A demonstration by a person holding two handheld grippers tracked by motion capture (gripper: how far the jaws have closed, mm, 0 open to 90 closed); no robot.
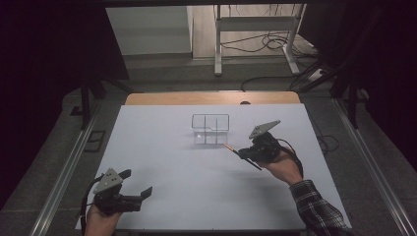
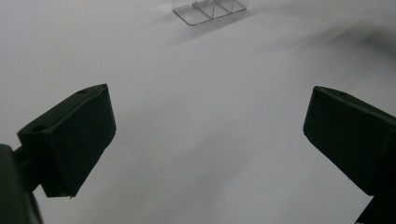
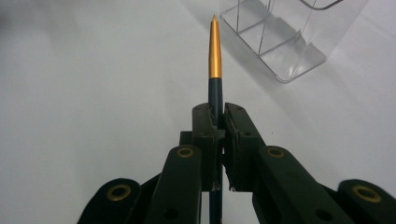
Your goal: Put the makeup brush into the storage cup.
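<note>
**Pen gripped beside the clear holder**

Nearest the person, the left gripper [image 1: 133, 192] sits low at the table's [image 1: 162, 162] front left edge, held in a hand [image 1: 101, 216] coming in from the bottom. Its jaws stand wide apart with nothing between them; in the left gripper view they frame bare white tabletop, with the holder [image 2: 208, 10] far off at the top

Farther in and to the right, the right gripper [image 1: 242, 153] is held above the table by a hand [image 1: 285, 169] with a plaid sleeve [image 1: 317, 209]. Its jaws are closed tight on a pen [image 1: 242, 155]. In the right gripper view the pen [image 3: 215, 60] runs straight out from between the jaws: a dark barrel pinched between them, then a gold front section that tapers to a point. In the high view the gold tip points up-left toward the holder, and the dark tail sticks out behind the gripper

Beyond the tip stands the holder [image 1: 210, 129], a clear plastic box with inner dividers, upright near the table's middle. The pen's tip is near its front right corner, not touching it
</note>
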